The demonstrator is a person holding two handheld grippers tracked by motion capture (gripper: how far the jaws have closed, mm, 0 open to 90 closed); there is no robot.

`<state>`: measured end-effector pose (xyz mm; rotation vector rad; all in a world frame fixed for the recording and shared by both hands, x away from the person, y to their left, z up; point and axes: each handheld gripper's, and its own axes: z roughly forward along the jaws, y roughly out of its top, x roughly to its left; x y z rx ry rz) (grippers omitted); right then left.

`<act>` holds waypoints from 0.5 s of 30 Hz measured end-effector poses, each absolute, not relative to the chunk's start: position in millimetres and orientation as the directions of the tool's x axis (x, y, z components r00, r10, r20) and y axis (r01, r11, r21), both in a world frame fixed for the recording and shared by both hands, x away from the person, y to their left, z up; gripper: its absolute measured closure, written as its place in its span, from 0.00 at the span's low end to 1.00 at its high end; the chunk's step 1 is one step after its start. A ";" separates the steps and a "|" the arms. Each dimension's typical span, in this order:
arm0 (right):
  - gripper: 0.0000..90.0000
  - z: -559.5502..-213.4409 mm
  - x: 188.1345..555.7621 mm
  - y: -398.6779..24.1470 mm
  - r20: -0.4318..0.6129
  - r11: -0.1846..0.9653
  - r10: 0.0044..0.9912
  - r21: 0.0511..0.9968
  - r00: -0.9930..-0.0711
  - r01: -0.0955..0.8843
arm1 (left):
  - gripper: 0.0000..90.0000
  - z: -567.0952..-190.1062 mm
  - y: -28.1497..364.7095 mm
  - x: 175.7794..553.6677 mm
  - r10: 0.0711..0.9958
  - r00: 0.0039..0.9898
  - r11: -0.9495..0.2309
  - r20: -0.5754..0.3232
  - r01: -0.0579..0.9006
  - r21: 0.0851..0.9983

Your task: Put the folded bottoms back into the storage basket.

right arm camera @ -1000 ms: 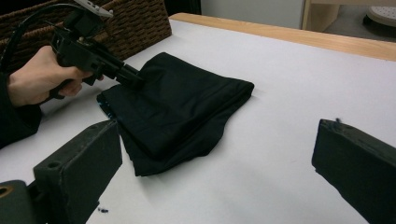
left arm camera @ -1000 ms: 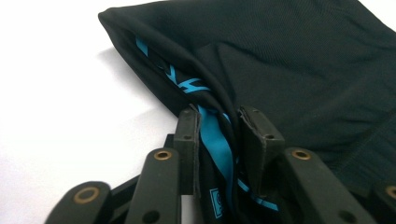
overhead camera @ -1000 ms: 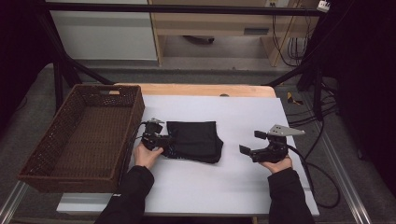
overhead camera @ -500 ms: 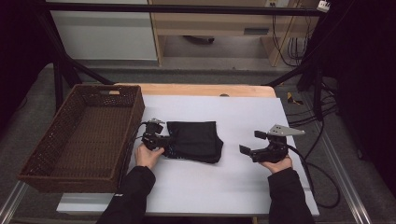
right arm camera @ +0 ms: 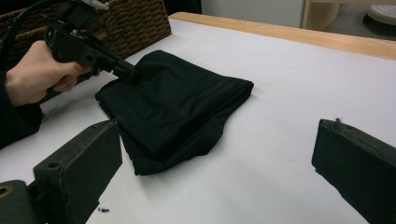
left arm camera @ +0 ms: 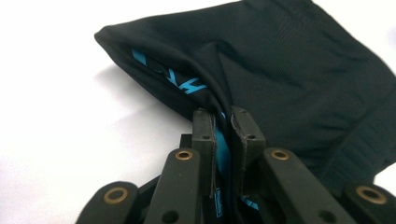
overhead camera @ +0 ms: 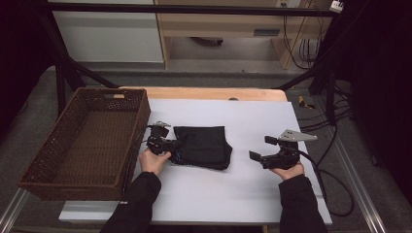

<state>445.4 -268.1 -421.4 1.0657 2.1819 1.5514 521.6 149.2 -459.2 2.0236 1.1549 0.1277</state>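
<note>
Black folded cloth [overhead camera: 204,147], lying mid-table toward the basket-side edge, is pinched at its edge by the left gripper [left arm camera: 228,125]. The right gripper [overhead camera: 266,148] is held agape nearby. If lifted by one layer, the fold could spill open.

A lab-like recording bay: a white-topped table [overhead camera: 252,194] inside a black metal frame [overhead camera: 184,8], cables [overhead camera: 303,46] hanging behind, dark curtains at the sides.
</note>
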 end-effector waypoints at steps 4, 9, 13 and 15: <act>0.02 -421.7 445.6 -268.1 0.197 0.163 0.689 0.896 -0.698 0.413 | 0.91 -452.7 146.4 520.6 0.768 0.584 -0.284 -0.263 0.679 0.677; 0.02 -421.8 445.5 -268.5 0.198 0.162 0.688 0.896 -0.698 0.414 | 0.91 -445.3 143.0 519.8 0.771 0.585 -0.288 -0.252 0.673 0.681; 0.02 -421.8 445.7 -269.0 0.200 0.160 0.688 0.896 -0.698 0.414 | 0.91 -438.9 140.8 518.8 0.766 0.594 -0.294 -0.245 0.663 0.689; 0.02 -422.0 445.7 -268.9 0.200 0.161 0.688 0.896 -0.698 0.415 | 0.91 -435.5 140.5 517.9 0.761 0.598 -0.291 -0.249 0.659 0.694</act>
